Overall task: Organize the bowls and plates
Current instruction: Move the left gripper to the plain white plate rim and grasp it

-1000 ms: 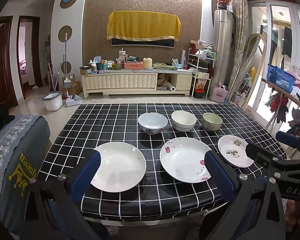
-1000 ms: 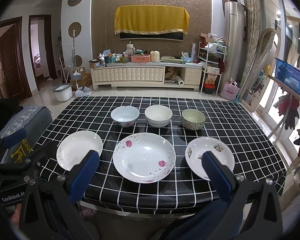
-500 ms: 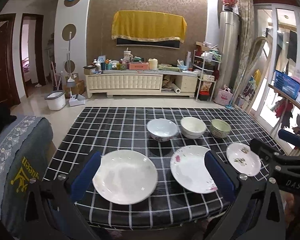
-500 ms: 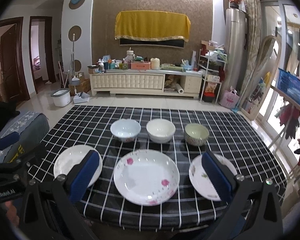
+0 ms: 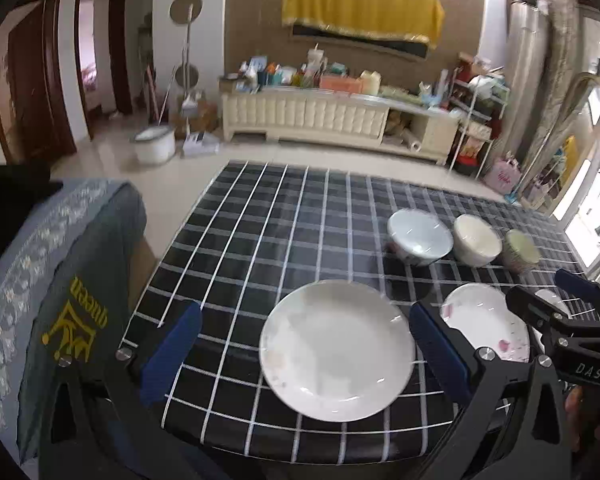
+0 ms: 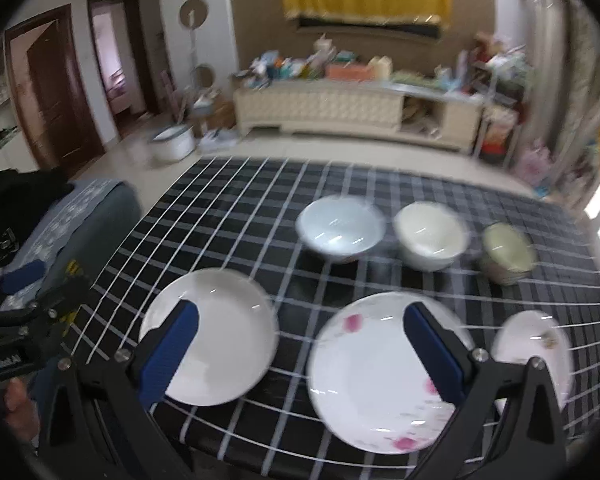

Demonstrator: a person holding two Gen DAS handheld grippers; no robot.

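Observation:
Three plates lie in a row near the front edge of the black grid-pattern table (image 5: 280, 220): a plain white plate (image 5: 336, 350), a pink-flowered plate (image 5: 484, 328) and a small printed plate (image 6: 536, 348). Behind them stand a pale blue bowl (image 5: 418, 236), a white bowl (image 5: 476, 240) and a green bowl (image 5: 520, 250). My left gripper (image 5: 303, 314) hangs open above the white plate, holding nothing. My right gripper (image 6: 300, 312) is open and holds nothing, over the gap between the white plate (image 6: 220, 332) and the flowered plate (image 6: 380, 368).
A seat draped in grey cloth with a yellow print (image 5: 80, 280) stands against the table's left side. A cream cabinet (image 5: 320, 112) with clutter lines the back wall, and a white bucket (image 5: 154, 148) sits on the floor. The table's far half holds nothing.
Both views have swung left and come closer to the table. The white plate now sits centred between the left gripper's fingers. Both grippers stay open; no dish has moved.

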